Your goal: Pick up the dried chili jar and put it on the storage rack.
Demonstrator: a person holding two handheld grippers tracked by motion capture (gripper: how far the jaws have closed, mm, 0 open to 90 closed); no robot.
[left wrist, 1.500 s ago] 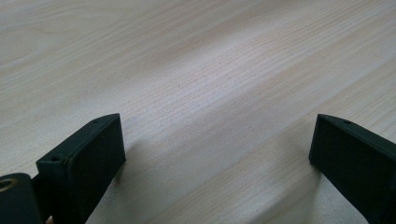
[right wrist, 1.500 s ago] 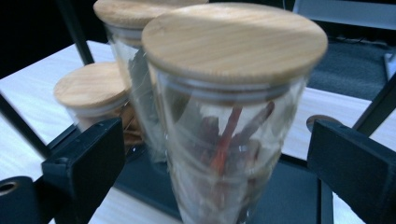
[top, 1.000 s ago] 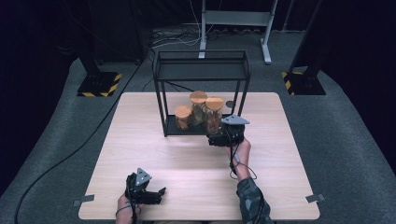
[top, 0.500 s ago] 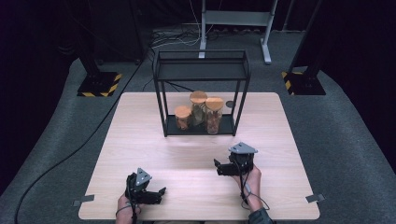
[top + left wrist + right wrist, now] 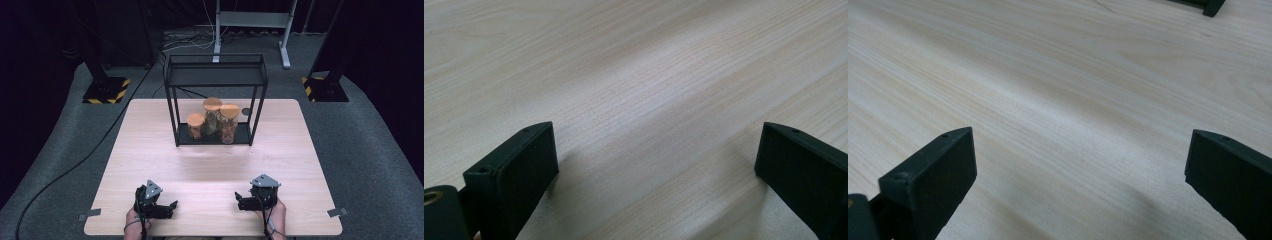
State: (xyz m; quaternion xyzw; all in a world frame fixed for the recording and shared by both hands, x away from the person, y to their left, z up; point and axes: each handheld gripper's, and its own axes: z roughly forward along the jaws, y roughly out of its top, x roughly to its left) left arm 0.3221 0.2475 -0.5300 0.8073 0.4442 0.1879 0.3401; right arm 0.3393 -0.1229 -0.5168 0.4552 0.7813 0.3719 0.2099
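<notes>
**Both grippers low at the near edge, jars on the rack**

From where I stand, the person's two hands sit at the near edge of the pale wooden table (image 5: 210, 165), each holding a black two-jaw gripper with a grey three-cornered plate on top. The left gripper (image 5: 167, 206) rests close to the near left part of the tabletop, its jaws spread wide with nothing but bare wood grain between them, as the left gripper view makes plain (image 5: 656, 165). The right gripper (image 5: 241, 201) lies near the near right part, well apart from the left one, and its jaws too stand wide open over empty wood (image 5: 1080, 170); it holds nothing.

Farther back, toward the middle of the far half of the table, stands a black metal wire-frame rack (image 5: 216, 67) with a low bottom shelf and an upper shelf. On the bottom shelf are three glass jars with round wooden lids, set close together: a short jar (image 5: 195, 125) at the left, a tall jar (image 5: 212, 115) behind the middle, and a tall jar with orange-brown contents (image 5: 229, 124) at the right front. All three stand upright. A small dark round disc (image 5: 245, 111) lies on the table just behind the rack's right side. Both grippers are well apart from the rack and the jars.
</notes>
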